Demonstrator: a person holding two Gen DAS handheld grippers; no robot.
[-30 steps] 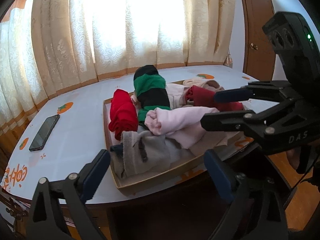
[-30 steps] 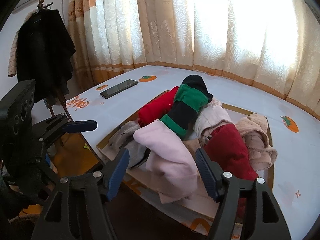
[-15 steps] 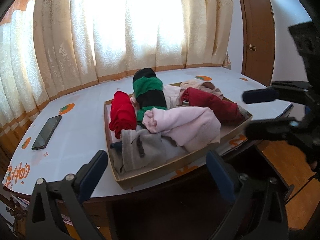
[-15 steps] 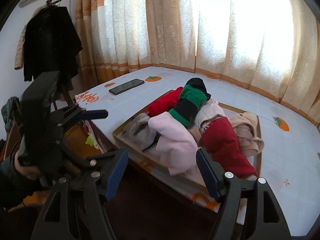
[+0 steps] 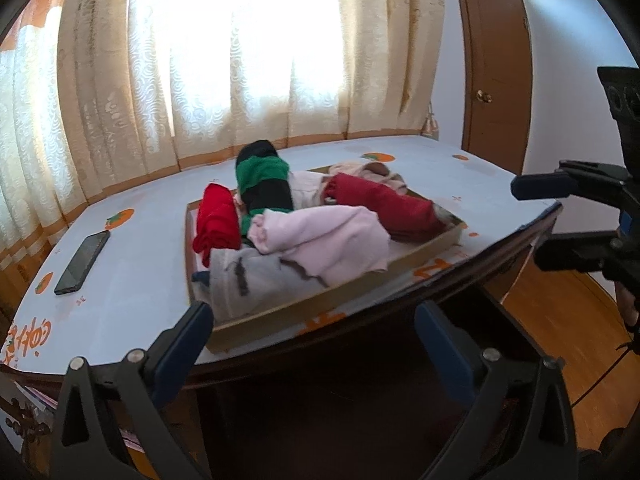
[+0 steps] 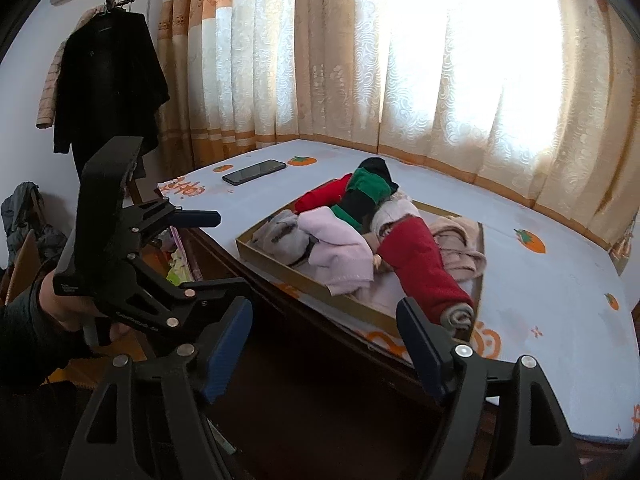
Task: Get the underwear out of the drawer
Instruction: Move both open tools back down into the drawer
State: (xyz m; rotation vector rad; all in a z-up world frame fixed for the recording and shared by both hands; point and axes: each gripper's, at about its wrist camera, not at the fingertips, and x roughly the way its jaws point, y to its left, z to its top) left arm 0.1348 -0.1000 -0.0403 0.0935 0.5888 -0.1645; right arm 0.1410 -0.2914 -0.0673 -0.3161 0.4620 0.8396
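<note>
both hand-held grippers are released and carry nothing. my left hand-held gripper (image 5: 312,340) has its jaws opening, only dark space below the bench edge between them; my right hand-held gripper (image 6: 324,340) is opening too, also empty, and hangs short of the bench (image 6: 560,320).

from the right wrist view, the shallow cardboard drawer (image 6: 280,258) sits on the bench at about 12 o'clock, its near rim close to the bench edge. it is heaped with rolled and folded garments: a pale pink piece (image 6: 336,252) at the near side, a grey piece (image 6: 280,236) at its 9 o'clock, a dark red roll (image 6: 424,268) at its 3 o'clock, a green-and-black striped roll (image 6: 364,196) and a bright red roll (image 6: 324,196) toward 12 o'clock, and a beige piece (image 6: 460,244) at the far right. a phone (image 6: 254,172) lies well apart at 11 o'clock.

i cannot tell which pieces are underwear as such. all of it looks soft, light and limp, so i judge it will sag and may drag a neighbour along. i'd pinch a raised fold or the end of a roll near the top of the heap, the pink piece being nearest and least buried, and lift slowly so the light drawer stays put.
</note>
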